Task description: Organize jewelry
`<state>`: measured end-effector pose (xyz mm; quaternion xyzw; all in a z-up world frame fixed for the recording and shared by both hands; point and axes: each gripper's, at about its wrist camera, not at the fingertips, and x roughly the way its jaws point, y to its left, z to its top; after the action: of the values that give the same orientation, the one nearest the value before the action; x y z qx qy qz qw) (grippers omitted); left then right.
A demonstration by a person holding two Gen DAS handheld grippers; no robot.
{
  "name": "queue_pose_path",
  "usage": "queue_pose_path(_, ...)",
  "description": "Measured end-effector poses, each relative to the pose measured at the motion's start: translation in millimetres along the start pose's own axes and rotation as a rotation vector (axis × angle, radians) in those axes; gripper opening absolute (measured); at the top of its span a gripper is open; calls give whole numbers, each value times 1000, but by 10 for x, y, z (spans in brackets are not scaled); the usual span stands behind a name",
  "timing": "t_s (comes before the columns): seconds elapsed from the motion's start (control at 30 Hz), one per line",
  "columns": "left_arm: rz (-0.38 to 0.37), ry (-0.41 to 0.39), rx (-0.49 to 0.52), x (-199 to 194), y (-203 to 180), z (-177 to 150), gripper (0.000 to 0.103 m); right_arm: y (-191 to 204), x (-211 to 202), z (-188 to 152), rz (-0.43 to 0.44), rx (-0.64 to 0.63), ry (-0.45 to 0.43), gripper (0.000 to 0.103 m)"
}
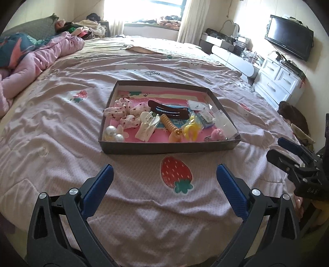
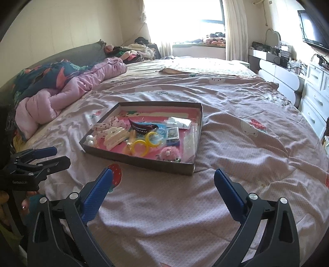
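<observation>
A shallow dark cardboard tray lies on the pink bedspread. It holds hair accessories and jewelry: a pearl clip, a white claw clip, a brown barrette, an orange coil tie, yellow rings, a pink pompom and small packets. My left gripper is open and empty, short of the tray's near wall. My right gripper is open and empty, near the tray's near right corner.
A pink duvet is bunched at the left of the bed. A strawberry print marks the bedspread in front of the tray. White drawers and a wall TV stand to the right. A window is at the back.
</observation>
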<state>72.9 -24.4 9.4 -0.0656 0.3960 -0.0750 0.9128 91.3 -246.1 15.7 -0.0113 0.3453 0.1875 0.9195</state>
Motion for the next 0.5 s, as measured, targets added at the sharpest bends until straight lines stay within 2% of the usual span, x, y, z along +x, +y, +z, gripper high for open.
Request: queue_pose_path(0.5, 6, -13, 2, -74, -37, -48, 92, 105, -50, -27, 21, -17, 0, 96)
